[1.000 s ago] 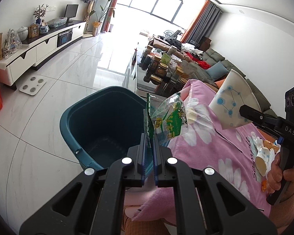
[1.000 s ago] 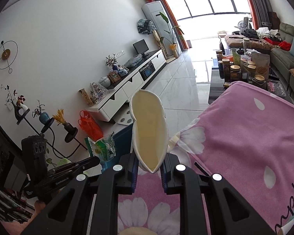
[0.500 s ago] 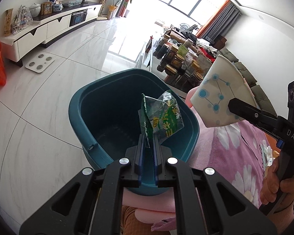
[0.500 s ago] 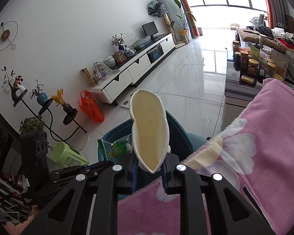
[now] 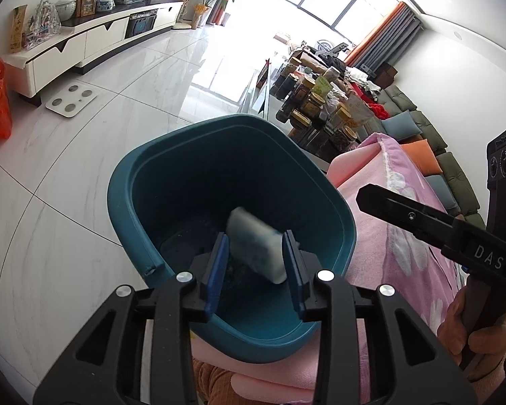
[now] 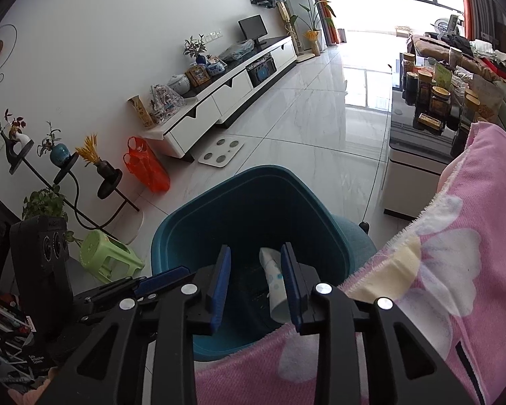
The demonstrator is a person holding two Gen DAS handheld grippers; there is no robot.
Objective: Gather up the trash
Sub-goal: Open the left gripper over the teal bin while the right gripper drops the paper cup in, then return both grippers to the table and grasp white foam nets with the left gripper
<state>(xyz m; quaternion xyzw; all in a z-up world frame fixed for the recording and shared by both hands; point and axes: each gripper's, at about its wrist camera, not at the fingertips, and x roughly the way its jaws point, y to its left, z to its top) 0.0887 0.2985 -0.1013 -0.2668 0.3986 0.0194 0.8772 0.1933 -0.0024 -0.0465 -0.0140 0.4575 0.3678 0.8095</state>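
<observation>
The left hand-held gripper (image 5: 254,263) hangs over the teal bin (image 5: 145,182), its jaws opening and gripping nothing. Below and between its fingers, a flattened white paper cup (image 5: 254,248) lies loose inside the bin. The right hand-held gripper (image 6: 254,281) is also above the bin, jaws opening and apart, the cup (image 6: 275,287) just beside its right finger, inside the bin, beside the pink blanket (image 6: 455,270).

Teal bin (image 5: 172,182) on floor, white paper cup (image 5: 256,246) dropping inside

Glossy white marble floor (image 5: 84,155); smooth matt teal plastic bin (image 5: 172,182); fuzzy pink cloth blanket (image 6: 455,270); crumpled paper cup (image 5: 256,253).
</observation>
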